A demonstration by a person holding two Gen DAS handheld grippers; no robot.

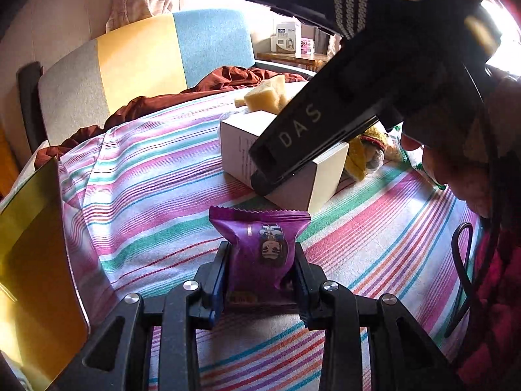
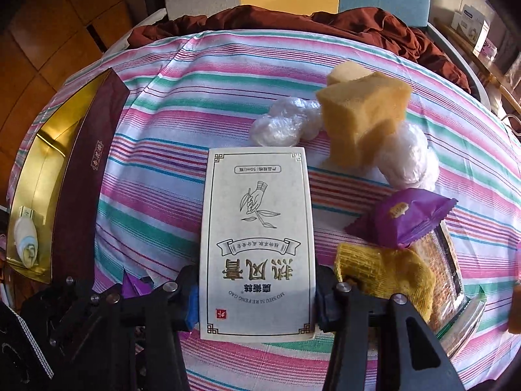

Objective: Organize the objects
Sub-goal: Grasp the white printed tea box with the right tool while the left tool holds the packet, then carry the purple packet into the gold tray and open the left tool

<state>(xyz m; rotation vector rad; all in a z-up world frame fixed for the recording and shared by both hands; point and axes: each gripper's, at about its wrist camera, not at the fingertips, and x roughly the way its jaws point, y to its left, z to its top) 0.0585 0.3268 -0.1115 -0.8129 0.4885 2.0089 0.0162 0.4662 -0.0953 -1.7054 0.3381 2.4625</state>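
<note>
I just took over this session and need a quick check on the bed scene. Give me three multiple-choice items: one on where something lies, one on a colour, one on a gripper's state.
1. Where does the yellow sponge lie relative to the white box in the right wrist view?
A. Beyond it, to the right
B. Inside the gold-lined box
C. Under the white box

2. What colour is the snack packet in the left gripper?
A. Green
B. Purple
C. Orange

3. How does the right gripper stand?
A. Wide open above bare sheet
B. Holding a yellow sock
C. Fingers on both long sides of the white box

Answers:
1 A, the sponge sits past the box's far right corner.
2 B, the wrapper is purple.
3 C, both pads meet the box's edges.
</note>
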